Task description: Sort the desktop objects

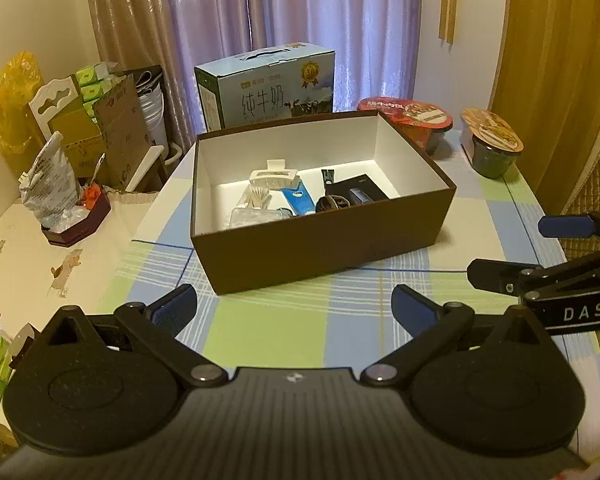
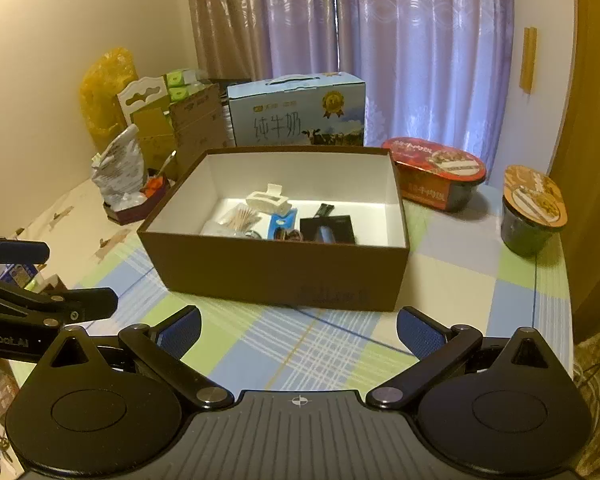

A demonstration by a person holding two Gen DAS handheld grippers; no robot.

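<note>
The brown box [image 1: 320, 236] with a white inside stands open in the middle of the bench [image 1: 268, 332], which wears a checked cloth of green, blue and white. Inside the box, towards its near wall, lie a cream hair claw [image 1: 274, 176], a clear bag of cotton swabs [image 1: 258, 200], a blue tube [image 1: 300, 200], a dark round item [image 1: 332, 203] and a small black carton [image 1: 358, 190], all close together.

Behind the box stands a blue milk carton [image 1: 268, 88] with a carry handle. To the right of the box sit a red-lidded instant noodle bowl [image 1: 410, 120] and, further right, a dark noodle cup [image 1: 492, 144]. To the left of the box is a low maroon tray [image 1: 80, 224] holding a crumpled silver bag.

The left tongs [image 1: 296, 308] hang in front of the box with their blue-padded fingers wide apart, gripping nothing. The right tongs [image 2: 298, 332] hang likewise in front of the box, spread and empty.
</note>
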